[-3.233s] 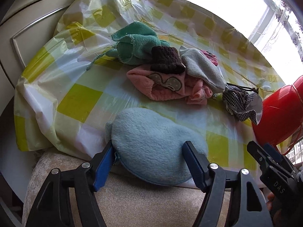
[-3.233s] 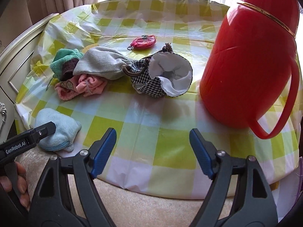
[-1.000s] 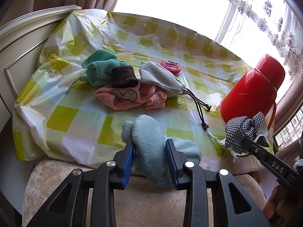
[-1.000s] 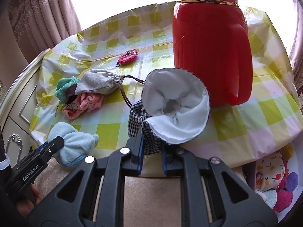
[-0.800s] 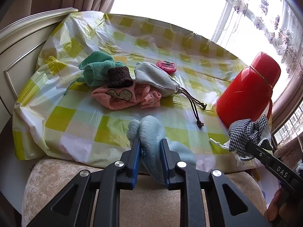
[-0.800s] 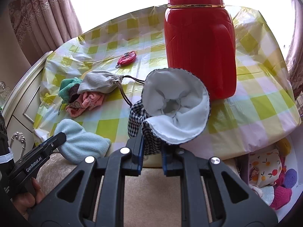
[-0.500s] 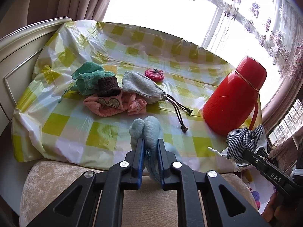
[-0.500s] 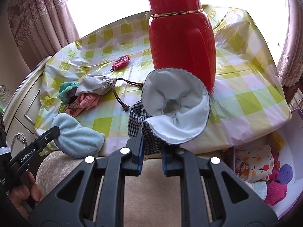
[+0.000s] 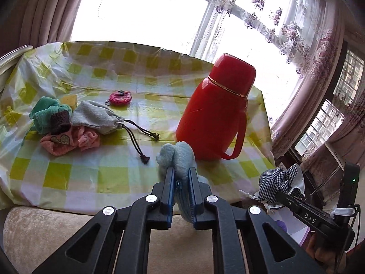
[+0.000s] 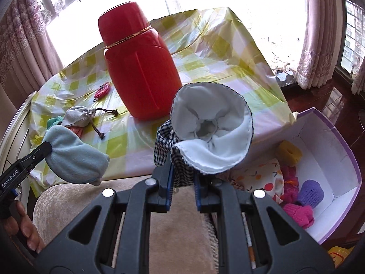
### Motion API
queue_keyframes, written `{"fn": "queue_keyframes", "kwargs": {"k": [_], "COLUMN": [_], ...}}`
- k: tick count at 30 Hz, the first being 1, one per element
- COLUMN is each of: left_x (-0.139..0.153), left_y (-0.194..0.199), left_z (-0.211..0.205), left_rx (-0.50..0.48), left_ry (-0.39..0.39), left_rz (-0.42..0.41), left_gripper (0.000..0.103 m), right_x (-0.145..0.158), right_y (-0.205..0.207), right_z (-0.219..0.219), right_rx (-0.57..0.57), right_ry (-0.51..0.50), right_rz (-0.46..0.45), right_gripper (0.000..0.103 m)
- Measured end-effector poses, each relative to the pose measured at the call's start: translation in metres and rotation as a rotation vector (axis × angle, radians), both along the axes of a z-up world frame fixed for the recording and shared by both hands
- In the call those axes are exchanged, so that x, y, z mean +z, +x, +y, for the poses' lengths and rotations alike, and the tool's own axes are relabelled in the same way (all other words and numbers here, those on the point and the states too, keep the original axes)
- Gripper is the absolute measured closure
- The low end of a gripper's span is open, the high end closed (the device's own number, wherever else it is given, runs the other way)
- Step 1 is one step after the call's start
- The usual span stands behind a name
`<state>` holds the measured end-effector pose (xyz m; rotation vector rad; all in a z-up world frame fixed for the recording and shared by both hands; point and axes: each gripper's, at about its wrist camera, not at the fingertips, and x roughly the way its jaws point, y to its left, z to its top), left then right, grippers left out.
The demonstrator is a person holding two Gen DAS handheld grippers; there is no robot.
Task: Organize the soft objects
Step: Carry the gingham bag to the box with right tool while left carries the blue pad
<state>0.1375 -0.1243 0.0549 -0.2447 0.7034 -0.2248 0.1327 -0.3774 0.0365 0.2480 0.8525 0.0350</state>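
My left gripper point(image 9: 181, 173) is shut on a light blue fleece pouch point(image 9: 176, 155), held off the table near its front edge; the pouch also shows in the right wrist view point(image 10: 75, 155). My right gripper point(image 10: 182, 164) is shut on a black-and-white checked pouch with white lining point(image 10: 212, 134), held right of the table; it also shows in the left wrist view point(image 9: 279, 180). On the checked tablecloth point(image 9: 109, 178) lie a grey drawstring bag point(image 9: 97, 116), a pink cloth point(image 9: 68, 140), a teal cloth point(image 9: 46, 111) and a brown knit piece point(image 9: 59, 119).
A tall red thermos point(image 9: 216, 107) stands on the table's right part. A small pink purse point(image 9: 120, 96) lies farther back. A white box with a purple rim point(image 10: 337, 159) sits low at the right, holding several soft items. A beige cushion point(image 10: 91, 196) lies below both grippers.
Both grippers closed on their pouches, lifted them off the table, and have swung right and back. The box at the right has come into the right wrist view.
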Motion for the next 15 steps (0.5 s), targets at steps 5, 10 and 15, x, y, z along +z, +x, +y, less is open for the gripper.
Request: {"fn": "queue_keyframes", "kwargs": {"k": [5,10,15], "left_x": [0.004,0.006,0.007], "left_y": [0.007,0.016,0.022], "left_z": [-0.051,-0.109,-0.167], "left_rx": [-0.12,-0.251,-0.376], "left_ry": [-0.004,0.001,0.01], "left_rz": [-0.013,-0.02,-0.02], "left_gripper": [0.091,0.091,0.091], "right_x": [-0.002,-0.01,-0.019], "right_y": [-0.017,-0.037,-0.05], "right_z": [-0.047,-0.09,-0.136], "right_rx": [-0.1,-0.195,-0.3], "right_ry": [-0.011,-0.035,-0.059], "right_rz": [0.031,0.076,0.108], "right_gripper": [0.085,0.085,0.085]}}
